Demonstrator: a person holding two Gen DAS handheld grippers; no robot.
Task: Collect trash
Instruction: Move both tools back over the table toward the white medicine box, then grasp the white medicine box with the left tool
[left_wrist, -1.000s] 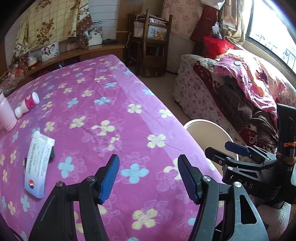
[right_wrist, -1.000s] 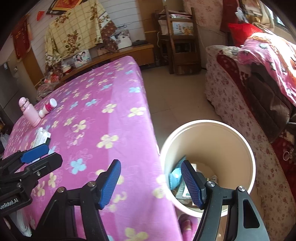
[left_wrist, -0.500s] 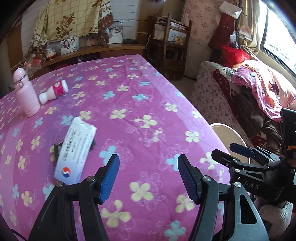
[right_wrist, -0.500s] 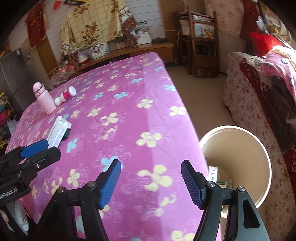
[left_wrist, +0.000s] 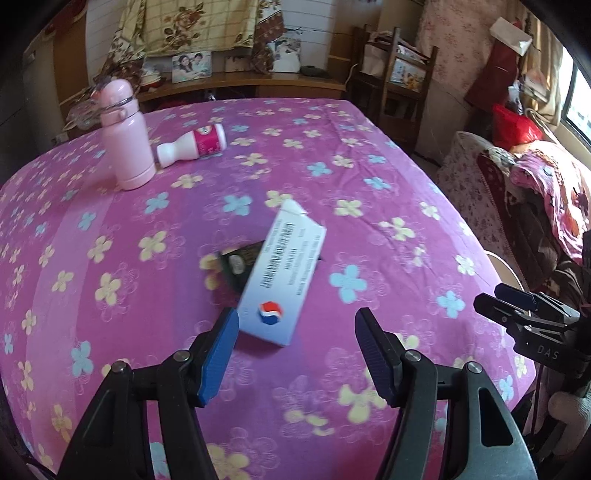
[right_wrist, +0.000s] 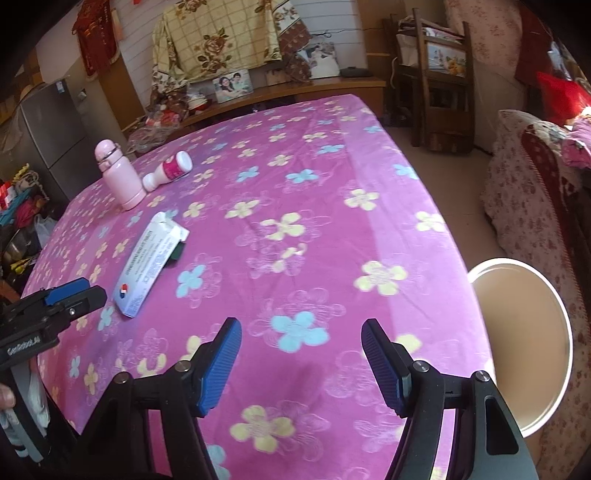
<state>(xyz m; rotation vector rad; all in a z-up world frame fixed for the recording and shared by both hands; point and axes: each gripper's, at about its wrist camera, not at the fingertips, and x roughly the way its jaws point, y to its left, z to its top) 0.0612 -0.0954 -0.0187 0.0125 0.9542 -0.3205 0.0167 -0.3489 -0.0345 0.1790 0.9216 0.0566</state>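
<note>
On the far left of the purple flowered tablecloth (left_wrist: 369, 155) a pink flask (left_wrist: 125, 144) stands upright, and a small white-and-pink bottle (left_wrist: 194, 144) lies on its side just beside it, touching or nearly so. Lying flat as it does, the small bottle is probably trash to collect, while the flask looks like something that stays.

Toward the middle lies a white carton (left_wrist: 282, 277) with blue print, resting partly on top of a dark flat packet (left_wrist: 240, 260). The left gripper (left_wrist: 295, 354) hangs over the near end of the carton with its jaws apart and empty, tilted down at it, probably lining up to straddle that end. The packet underneath may shift when the carton is lifted.

The right gripper (right_wrist: 301, 363) is likewise parted and holds nothing, over bare cloth near the table edge.

At the far right, off the table and lower down, stands the round white bin (right_wrist: 554, 291), its mouth unblocked. Beyond it sits a sofa heaped with blankets (left_wrist: 546, 192).
</note>
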